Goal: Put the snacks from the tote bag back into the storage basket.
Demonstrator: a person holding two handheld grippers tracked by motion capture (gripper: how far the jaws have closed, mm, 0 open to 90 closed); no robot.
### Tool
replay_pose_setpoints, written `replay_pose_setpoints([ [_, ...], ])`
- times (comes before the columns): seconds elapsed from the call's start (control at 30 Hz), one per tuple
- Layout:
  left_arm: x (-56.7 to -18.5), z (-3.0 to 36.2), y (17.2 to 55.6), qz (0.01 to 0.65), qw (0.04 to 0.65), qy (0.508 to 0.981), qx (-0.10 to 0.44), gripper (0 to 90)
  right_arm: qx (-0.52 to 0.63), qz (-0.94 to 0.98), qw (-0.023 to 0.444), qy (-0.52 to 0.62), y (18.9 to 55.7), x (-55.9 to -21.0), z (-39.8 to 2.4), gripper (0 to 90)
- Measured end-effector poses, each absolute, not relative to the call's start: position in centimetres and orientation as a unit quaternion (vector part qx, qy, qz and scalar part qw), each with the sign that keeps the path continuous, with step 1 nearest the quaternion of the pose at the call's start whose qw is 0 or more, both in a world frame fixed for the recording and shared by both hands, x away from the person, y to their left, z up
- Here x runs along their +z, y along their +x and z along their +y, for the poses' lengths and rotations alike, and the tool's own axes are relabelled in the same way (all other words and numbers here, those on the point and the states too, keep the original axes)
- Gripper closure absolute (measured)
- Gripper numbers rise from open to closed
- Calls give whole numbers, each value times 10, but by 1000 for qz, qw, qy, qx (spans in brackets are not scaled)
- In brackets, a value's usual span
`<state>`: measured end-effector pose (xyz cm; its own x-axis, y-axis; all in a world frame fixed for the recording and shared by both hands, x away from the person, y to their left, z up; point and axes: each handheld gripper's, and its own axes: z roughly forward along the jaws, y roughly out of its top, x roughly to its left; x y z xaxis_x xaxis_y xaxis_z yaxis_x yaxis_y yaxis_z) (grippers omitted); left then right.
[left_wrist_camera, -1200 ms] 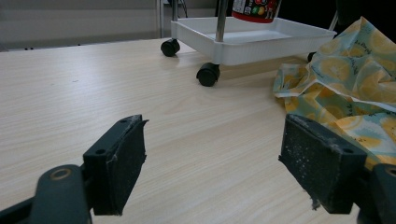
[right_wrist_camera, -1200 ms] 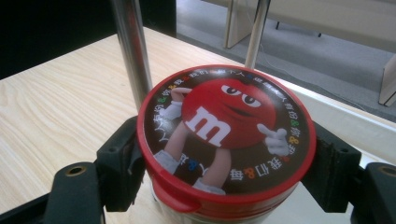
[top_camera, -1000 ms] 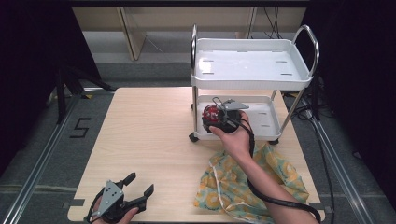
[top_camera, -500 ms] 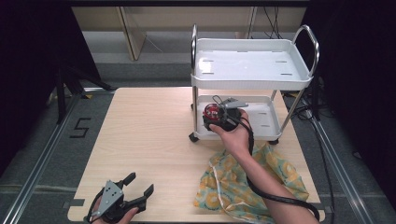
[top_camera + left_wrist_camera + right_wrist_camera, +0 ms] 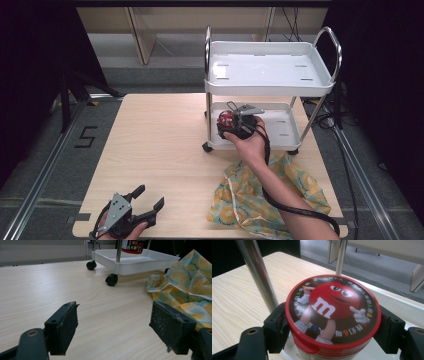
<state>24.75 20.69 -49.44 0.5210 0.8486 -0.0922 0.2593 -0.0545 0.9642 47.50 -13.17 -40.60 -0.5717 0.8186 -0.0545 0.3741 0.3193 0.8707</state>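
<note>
A round candy tub (image 5: 333, 312) with a red lid showing a red cartoon character sits between the black jaws of my right gripper (image 5: 333, 325), which is shut on it. In the high view the right gripper (image 5: 231, 123) holds the tub (image 5: 226, 119) over the lower shelf (image 5: 280, 131) of the white two-tier cart (image 5: 270, 70), at its front left post. My left gripper (image 5: 149, 199) rests at the table's near left edge, open and holding nothing; its pads (image 5: 65, 327) stand wide apart above bare wood.
A yellow and teal lemon-print cloth (image 5: 267, 195) lies crumpled at the near right of the table, under the right forearm; it also lies right of the left gripper (image 5: 190, 287). The cart's castors (image 5: 111, 279) stand on the wooden tabletop (image 5: 150, 135).
The right gripper with the tub has shifted very slightly at the cart's lower shelf. The left gripper has stayed still.
</note>
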Motion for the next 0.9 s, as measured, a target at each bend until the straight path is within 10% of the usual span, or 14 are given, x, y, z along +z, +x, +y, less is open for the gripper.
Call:
replay_pose_setpoints([
  [0.9, -494, 208, 247, 415, 551, 674, 266, 213, 424, 778, 243, 395, 481, -422, -126, 265],
])
